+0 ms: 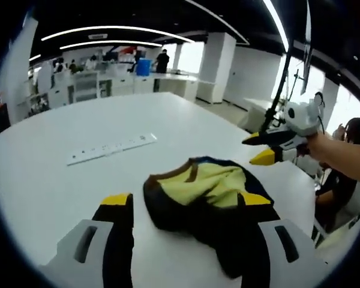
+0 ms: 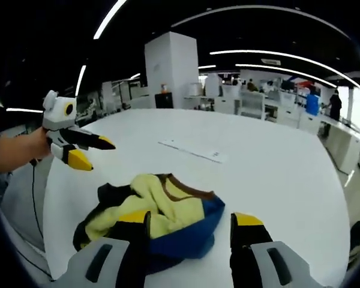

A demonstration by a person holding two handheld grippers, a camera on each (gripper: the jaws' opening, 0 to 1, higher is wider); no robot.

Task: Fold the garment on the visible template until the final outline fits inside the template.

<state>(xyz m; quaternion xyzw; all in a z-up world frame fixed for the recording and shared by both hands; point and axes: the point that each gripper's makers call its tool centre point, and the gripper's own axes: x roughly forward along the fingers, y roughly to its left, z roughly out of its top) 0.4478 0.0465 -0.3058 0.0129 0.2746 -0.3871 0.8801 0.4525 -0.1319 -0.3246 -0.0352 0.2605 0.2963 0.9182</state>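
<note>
White table (image 1: 60, 180), open-plan office: crumpled garment (image 1: 207, 192) awaits folding.
I hold left gripper (image 1: 186, 207) and right gripper (image 2: 189, 225) wide apart, empty, just short of the garment; a white strip (image 1: 111, 148) lies beyond it.

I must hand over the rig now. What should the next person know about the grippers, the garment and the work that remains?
Left gripper: open, empty, jaws low on either side of the garment's near edge.
Right gripper: open, empty, over the garment from the opposite side.
Garment: a crumpled yellow, blue and brown heap on the white table, not spread out.
White strip: lies flat on the table beyond the garment; I cannot tell whether it belongs to the template.
Done: no fold shows.
Left: flatten the garment, fold it, fit its outline to the template.
</note>
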